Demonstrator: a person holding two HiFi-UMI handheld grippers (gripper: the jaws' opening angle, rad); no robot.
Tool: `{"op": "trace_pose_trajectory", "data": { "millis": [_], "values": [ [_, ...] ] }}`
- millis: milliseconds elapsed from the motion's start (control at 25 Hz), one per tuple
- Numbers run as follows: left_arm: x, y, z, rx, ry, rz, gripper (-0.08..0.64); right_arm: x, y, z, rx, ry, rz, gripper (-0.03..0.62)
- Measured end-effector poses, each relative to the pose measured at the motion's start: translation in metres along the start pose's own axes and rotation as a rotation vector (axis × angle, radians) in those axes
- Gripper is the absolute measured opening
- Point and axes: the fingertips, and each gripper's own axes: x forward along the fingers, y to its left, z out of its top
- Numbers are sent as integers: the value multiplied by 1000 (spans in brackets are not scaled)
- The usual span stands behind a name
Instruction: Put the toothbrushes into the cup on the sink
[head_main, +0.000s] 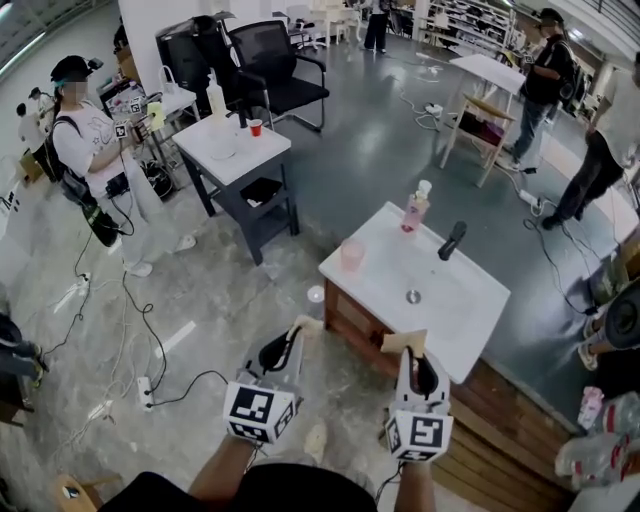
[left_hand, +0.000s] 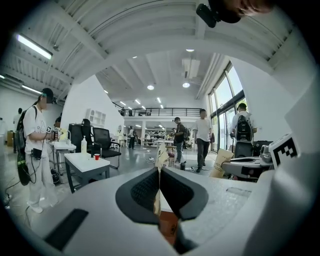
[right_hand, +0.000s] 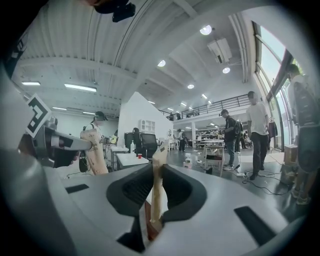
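As both grippers are held short of the sink (head_main: 470, 310), the step in hand is judged to be the approach; its white top is noted to bear a faucet (head_main: 452, 240) and a pump bottle (head_main: 415, 208) toward the far side, both best avoided. The left gripper (head_main: 296, 333) is found clenched on a thin, pale tan toothbrush (head_main: 306, 323); the right gripper (head_main: 411, 354) is clamped on a thicker toothbrush (head_main: 404, 341); each is seen protruding past the jaw tips. The pink cup (head_main: 352, 254) is recorded upright at the top's left corner, nearer the left gripper. It is advised that one gripper at a time be brought above the cup and tipped downward, that the protruding end be entered within the rim, and the jaws released only then; the cup is liable to be toppled if struck.
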Motion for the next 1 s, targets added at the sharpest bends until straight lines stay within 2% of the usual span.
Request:
{"op": "trace_pose_trajectory", "data": {
  "millis": [200,560,1000],
  "values": [
    [17,18,4,1,-6,-10,5,19,-1,0,-7,5,-27,54],
    [41,36,10,1,-22,-7,5,49,-4,9,-14,-14,-26,54],
    [105,47,14,3,-14,54,5,120,-39,8,-11,-24,38,54]
  ]
}}
